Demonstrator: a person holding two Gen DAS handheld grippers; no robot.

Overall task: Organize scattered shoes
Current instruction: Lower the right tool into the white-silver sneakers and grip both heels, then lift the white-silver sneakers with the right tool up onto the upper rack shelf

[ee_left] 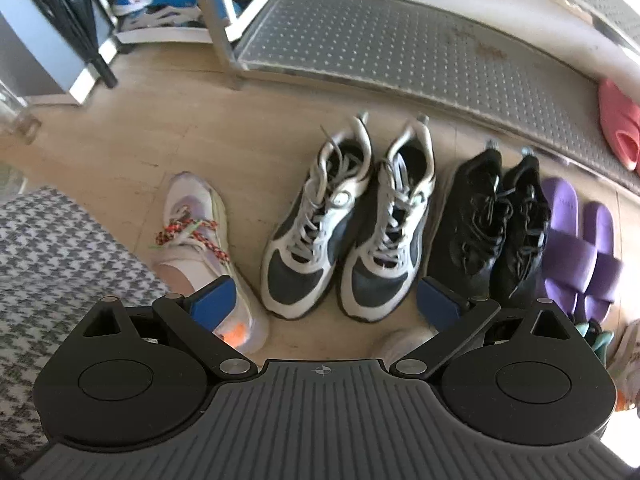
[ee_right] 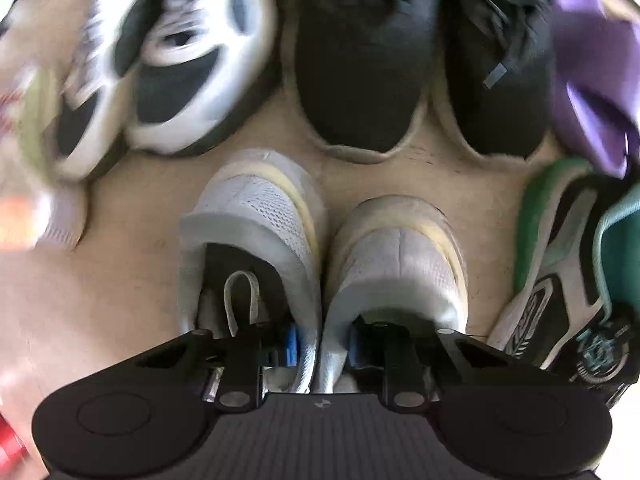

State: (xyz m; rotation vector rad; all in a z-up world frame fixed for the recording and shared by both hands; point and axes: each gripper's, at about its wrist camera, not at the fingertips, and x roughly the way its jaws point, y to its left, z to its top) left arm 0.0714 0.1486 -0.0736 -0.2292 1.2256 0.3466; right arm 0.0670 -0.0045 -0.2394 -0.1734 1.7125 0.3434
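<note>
**Grey pair pinched, row half built**

While the grey pair (ee_right: pixel 320 248) sits side by side on the floor (ee_right: pixel 120 272), the right gripper (ee_right: pixel 322 350) is clenched on the two inner collars, pinching both shoes together. Just beyond their toes stand the black pair (ee_right: pixel 420 60) and the white-and-navy pair (ee_left: pixel 348 224), already lined up before the mat (ee_left: pixel 400 48), with purple slides (ee_left: pixel 580 248) at the end. Left to sort, I judge: the pale sneaker (ee_left: pixel 196 240), a green shoe (ee_right: pixel 560 280) and a red slide (ee_left: pixel 618 124). The left gripper (ee_left: pixel 324 296) hangs released, holding nothing.

Bright daylight, fisheye bending, blurred edges
</note>
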